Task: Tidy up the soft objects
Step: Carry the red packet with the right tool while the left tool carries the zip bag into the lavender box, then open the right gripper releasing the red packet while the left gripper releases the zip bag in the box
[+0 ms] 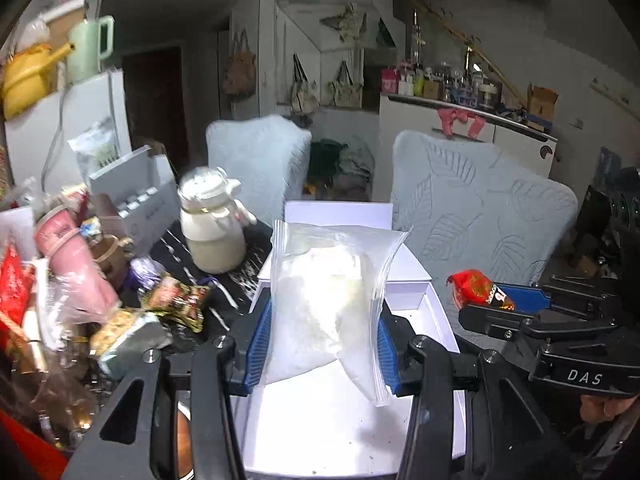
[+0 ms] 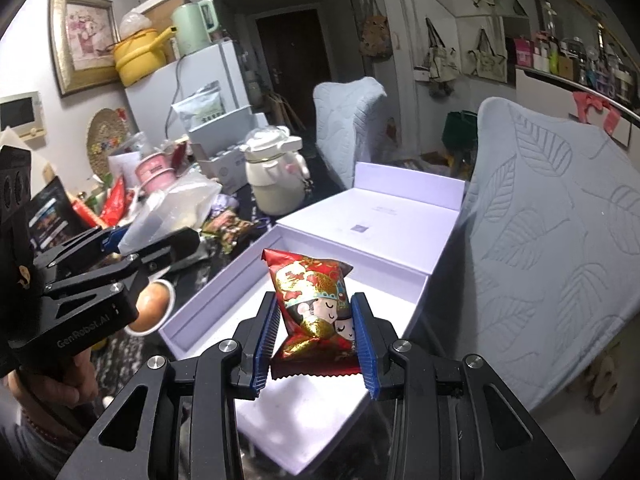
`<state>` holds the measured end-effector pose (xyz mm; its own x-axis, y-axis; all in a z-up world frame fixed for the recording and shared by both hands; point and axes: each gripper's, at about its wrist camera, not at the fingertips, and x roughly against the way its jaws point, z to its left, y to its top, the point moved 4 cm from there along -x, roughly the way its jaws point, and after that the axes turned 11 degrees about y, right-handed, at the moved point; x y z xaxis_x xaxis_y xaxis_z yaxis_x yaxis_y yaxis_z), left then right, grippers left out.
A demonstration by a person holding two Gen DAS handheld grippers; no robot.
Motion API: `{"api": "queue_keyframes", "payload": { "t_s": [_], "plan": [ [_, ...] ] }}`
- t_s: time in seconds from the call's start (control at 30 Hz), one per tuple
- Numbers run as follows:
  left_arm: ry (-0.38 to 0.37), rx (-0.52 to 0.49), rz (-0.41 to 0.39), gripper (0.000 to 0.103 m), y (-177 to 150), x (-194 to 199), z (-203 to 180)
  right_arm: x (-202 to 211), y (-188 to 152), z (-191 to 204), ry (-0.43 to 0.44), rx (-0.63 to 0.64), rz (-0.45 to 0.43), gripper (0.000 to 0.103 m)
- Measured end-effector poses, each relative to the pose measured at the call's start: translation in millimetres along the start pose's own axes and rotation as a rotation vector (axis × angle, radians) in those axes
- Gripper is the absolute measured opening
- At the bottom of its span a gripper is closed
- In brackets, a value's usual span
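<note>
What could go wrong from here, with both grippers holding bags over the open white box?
1. The clear zip bag hangs limp and wide in the left gripper; it might catch the white box wall or slip.
2. The red snack packet is pinched at its middle by the right gripper and could crush or burst.
3. The grippers are close together and could collide.

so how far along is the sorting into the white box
Nothing lies in the white box yet. In hand: the left claw grips a clear zip bag, the right claw a red snack packet, both over it. Left: the wrapped snacks on the table.
</note>
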<state>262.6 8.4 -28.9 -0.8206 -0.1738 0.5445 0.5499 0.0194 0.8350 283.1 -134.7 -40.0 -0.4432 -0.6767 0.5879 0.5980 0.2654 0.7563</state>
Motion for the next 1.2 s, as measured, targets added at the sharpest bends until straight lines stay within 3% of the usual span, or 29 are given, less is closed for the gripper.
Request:
{"api": "queue_keyframes", "payload": {
  "t_s": [0.53, 0.67, 1.1, 1.2],
  "plan": [
    [0.083, -0.12, 0.163, 0.046, -11, -91, -19, -55, 10, -28, -0.017, 0.004, 0.127, 0.036],
    [0.093, -0.137, 0.208, 0.046, -18, -106, -22, -68, 5, -37, 0.019, -0.035, 0.173, 0.036],
    [0.126, -0.179, 0.361, 0.048, -37, -146, -30, -102, -14, -62, -0.036, -0.047, 0.248, 0.036],
    [0.104, -0.183, 0.401, 0.049, -42, -152, -32, -107, -15, -66, -0.029, -0.062, 0.259, 0.036]
  ]
}}
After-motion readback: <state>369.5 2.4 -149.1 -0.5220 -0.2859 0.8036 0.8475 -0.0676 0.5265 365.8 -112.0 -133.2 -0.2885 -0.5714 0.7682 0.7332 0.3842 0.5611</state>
